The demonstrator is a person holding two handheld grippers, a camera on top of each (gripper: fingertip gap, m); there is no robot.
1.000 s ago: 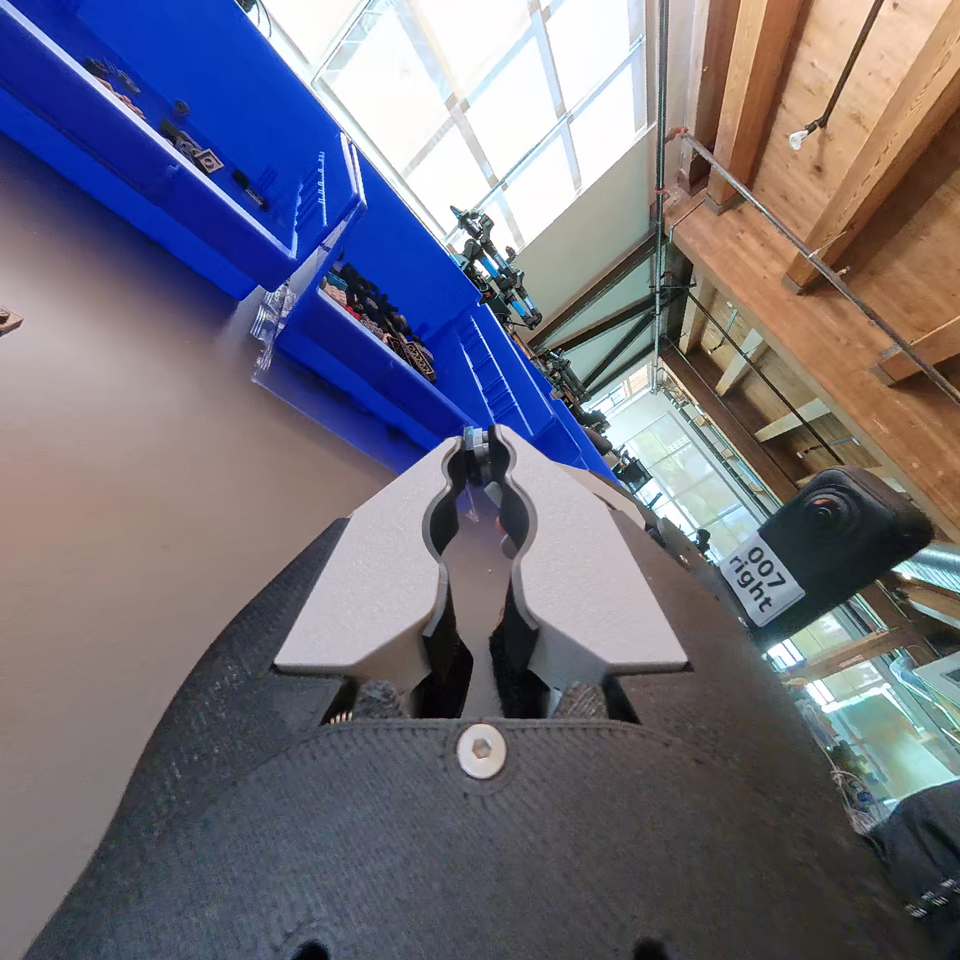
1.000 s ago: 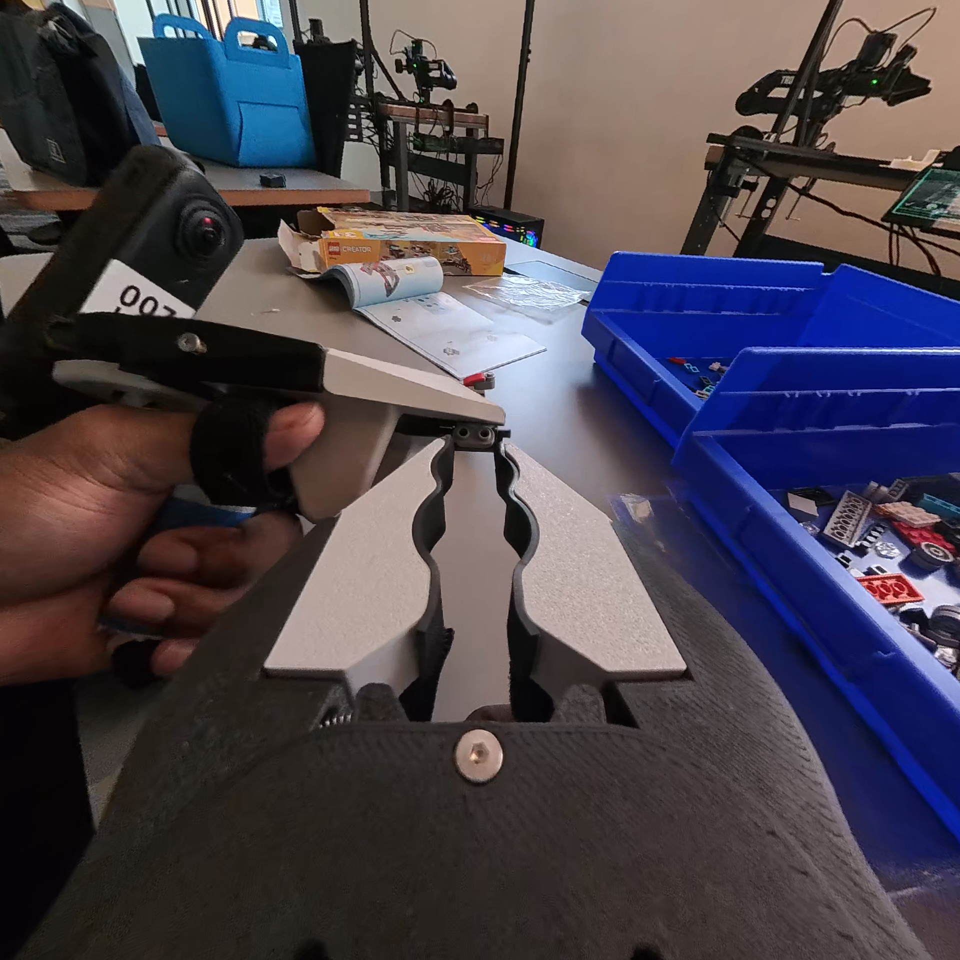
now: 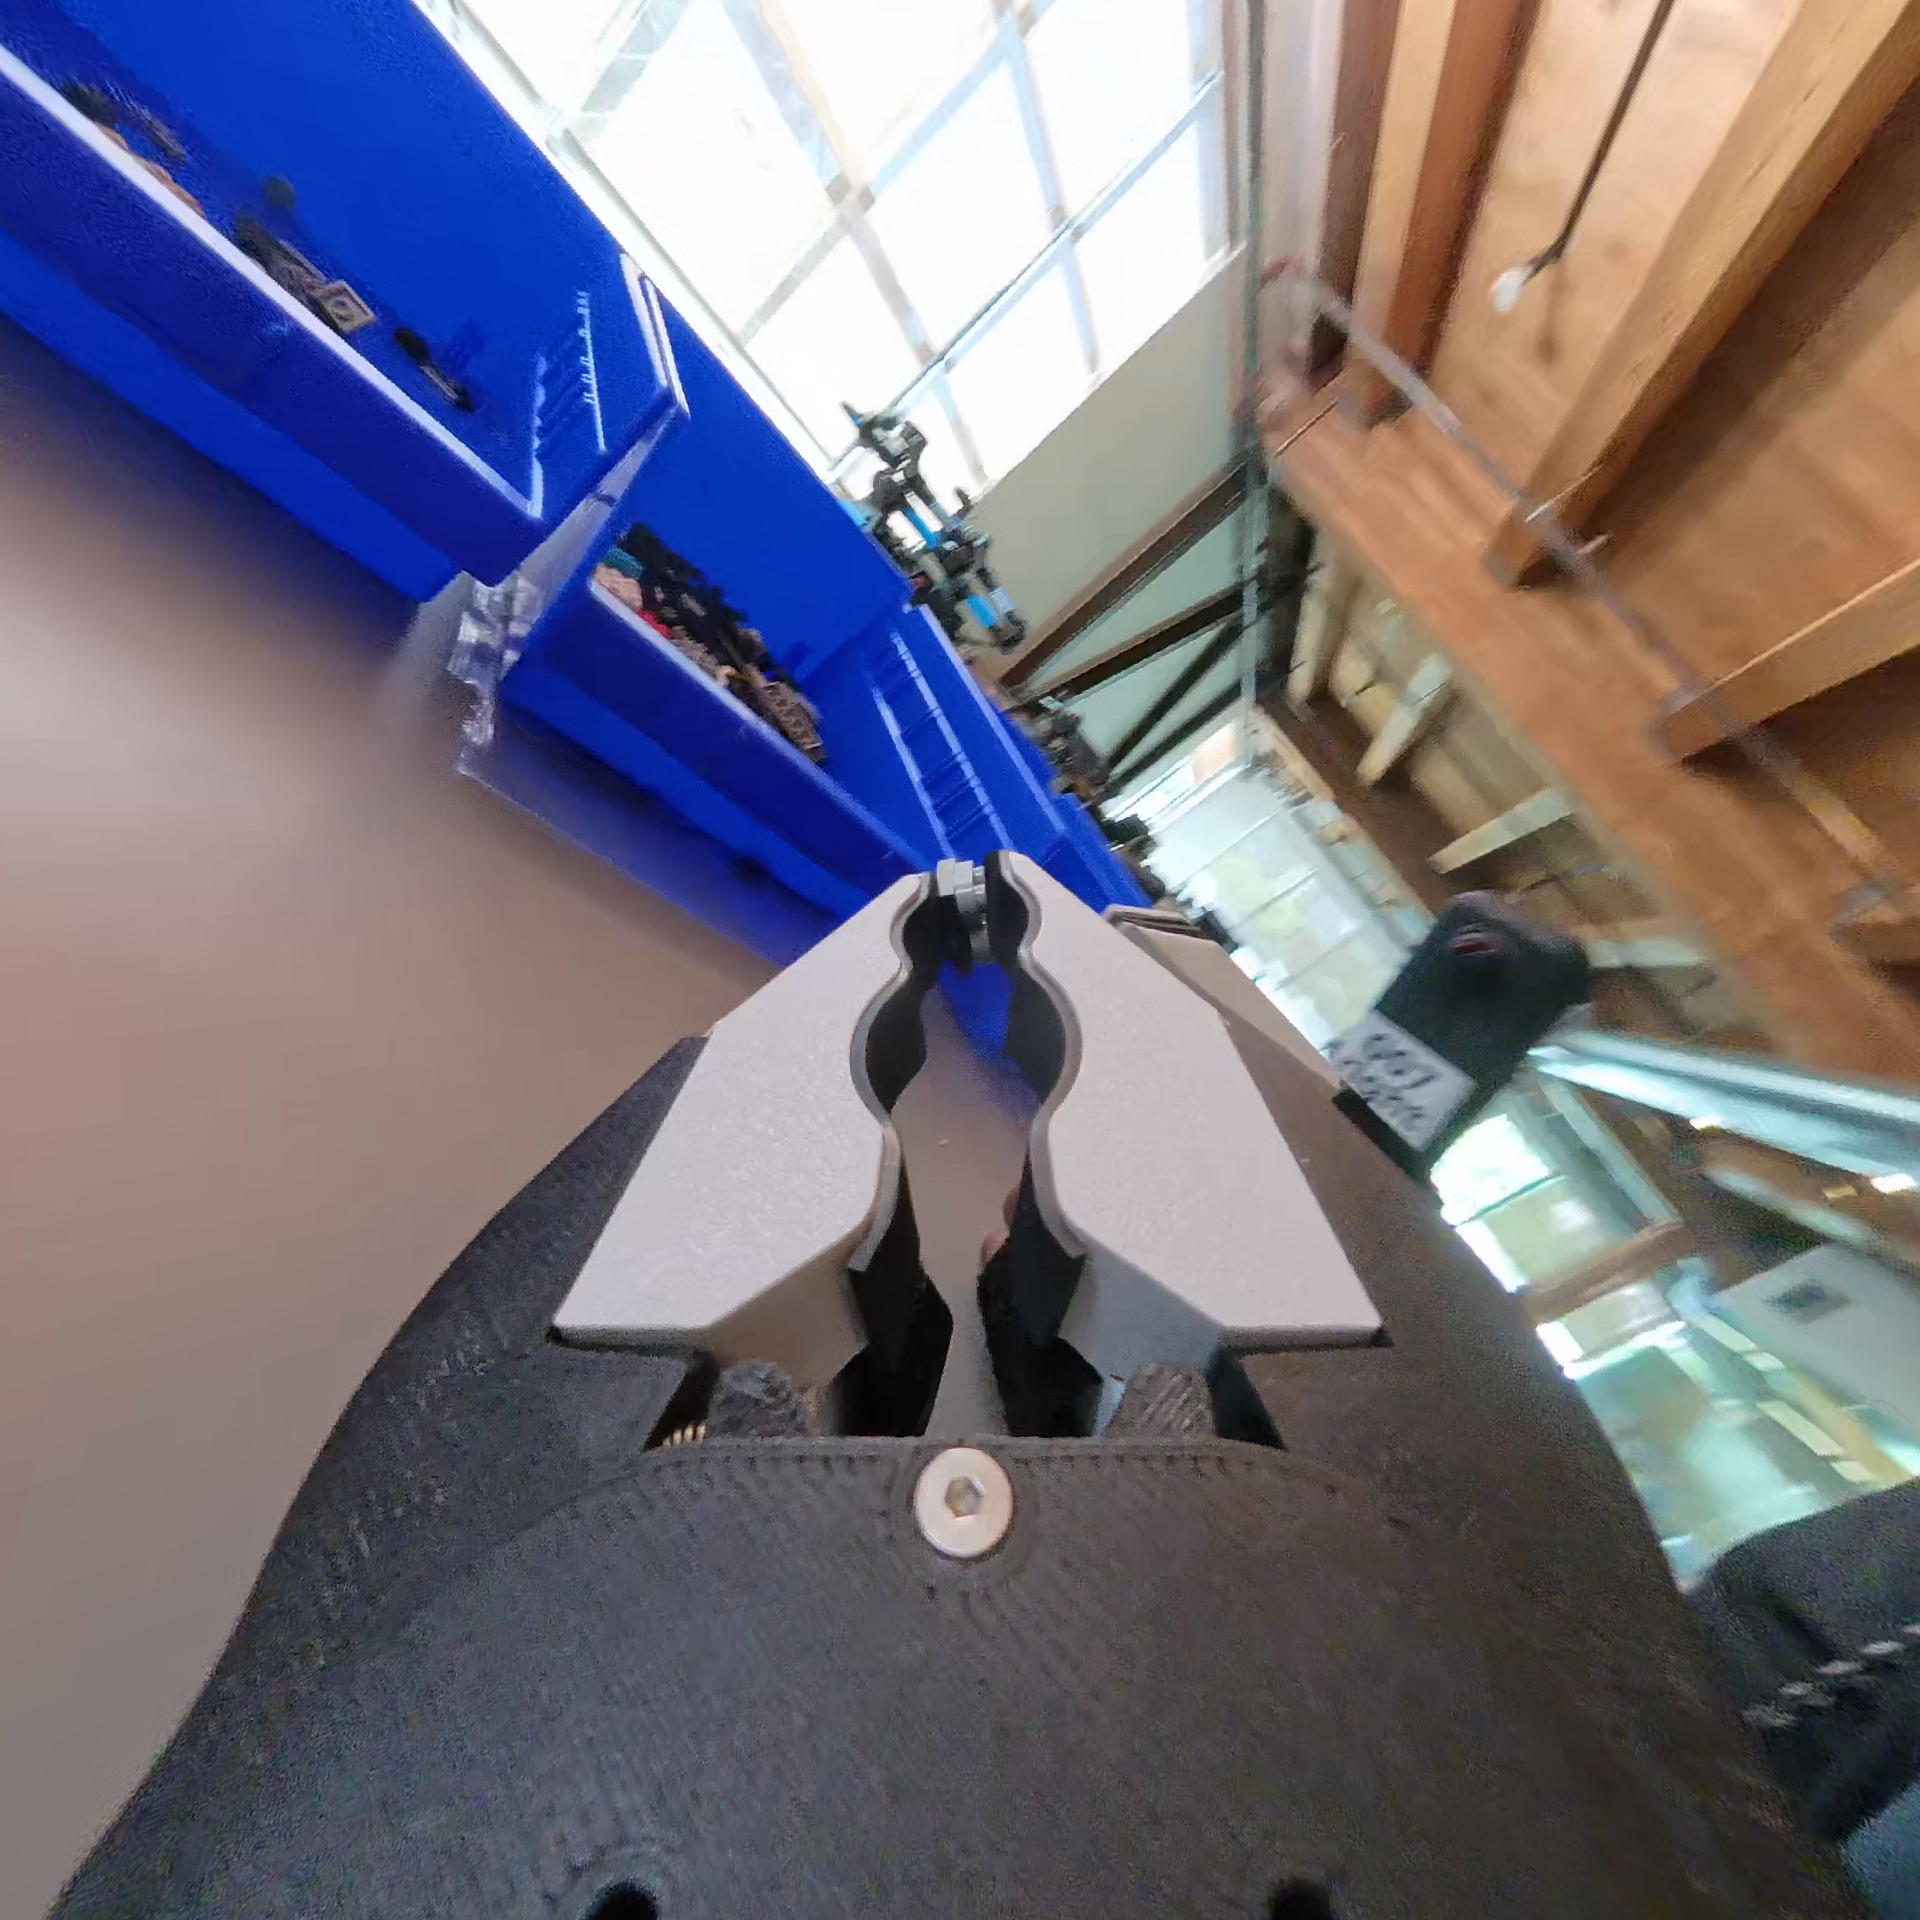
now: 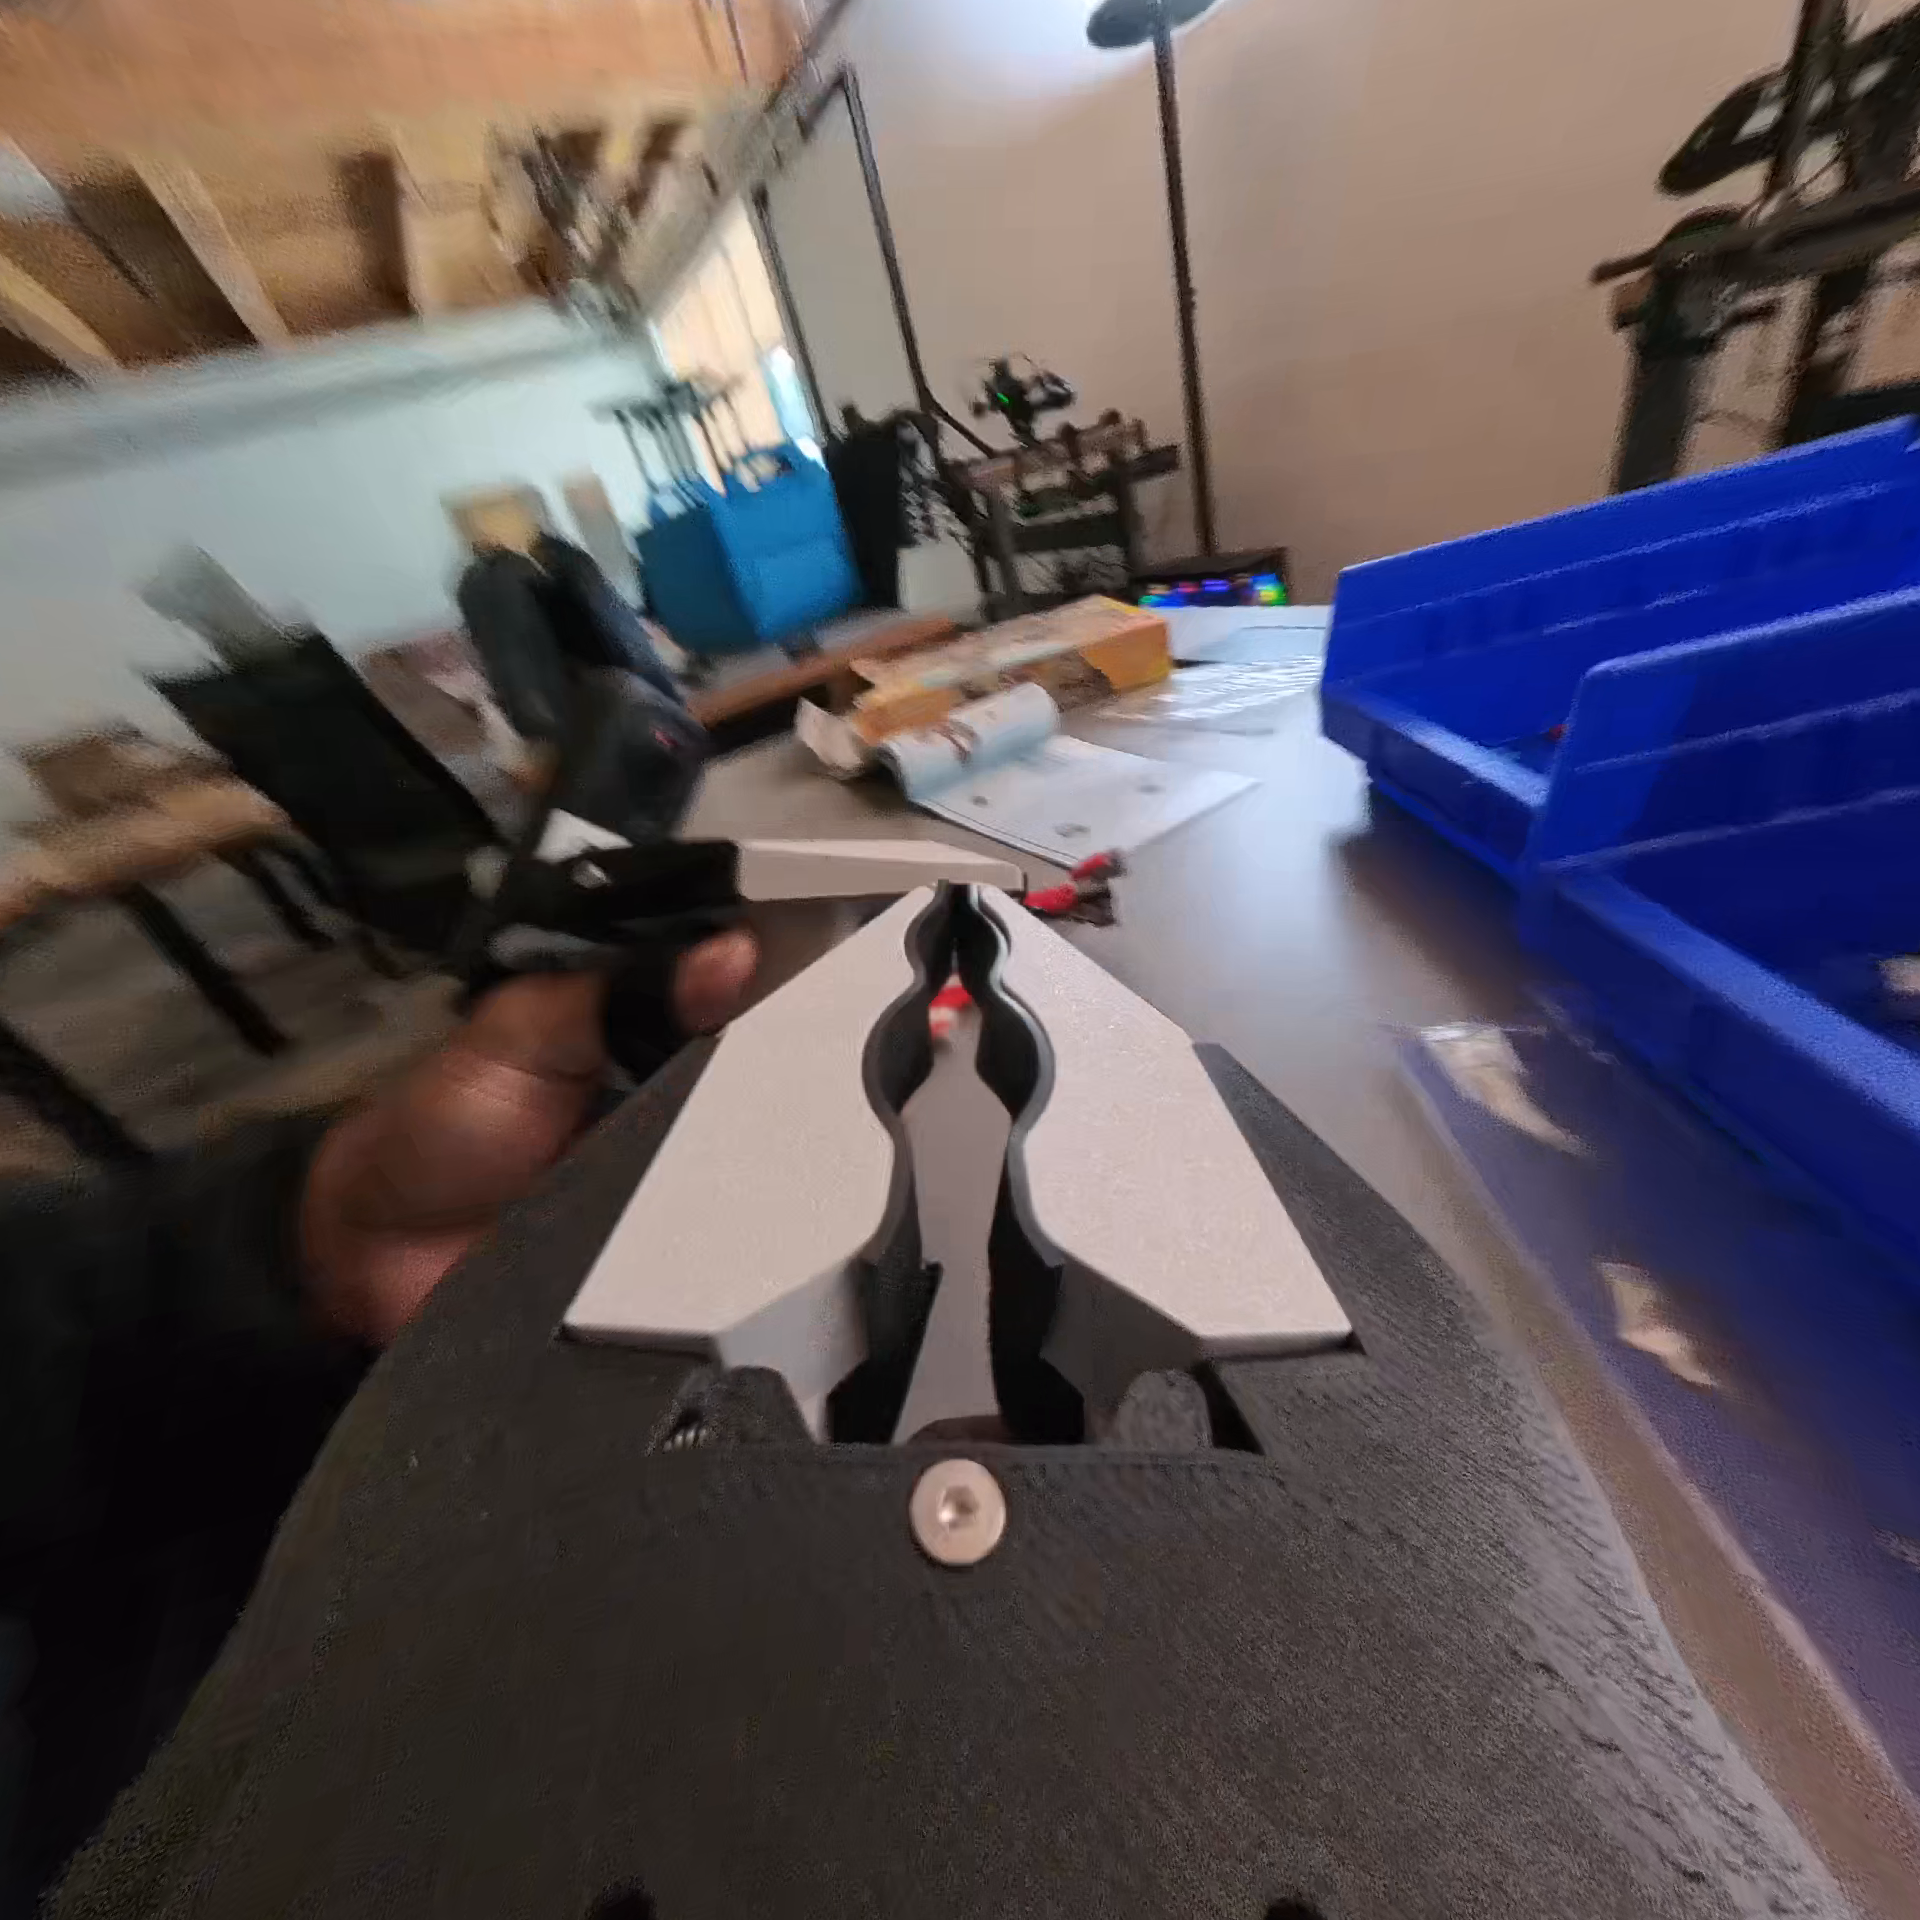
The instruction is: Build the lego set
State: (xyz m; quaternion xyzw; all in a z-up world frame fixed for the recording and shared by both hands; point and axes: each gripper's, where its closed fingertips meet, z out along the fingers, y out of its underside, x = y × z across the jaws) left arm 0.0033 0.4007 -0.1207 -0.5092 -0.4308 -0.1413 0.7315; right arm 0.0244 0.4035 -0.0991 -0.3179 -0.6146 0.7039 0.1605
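My left gripper is clamped on a small grey lego piece at its tips, held up off the worktop, probably for joining. My right gripper is pinched together with nothing between that I can make out, its tips just beside the left one. Red lego bits lie past them; blue bins of parts sit to the right, booklet farther off.

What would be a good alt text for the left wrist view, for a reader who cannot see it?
The left hand-held gripper is shut on a small grey piece at its tips, tilted above a brown table. Blue bins with small parts stand at the table's far side, and the right hand-held gripper's finger shows close on the right, below windows and wooden beams.
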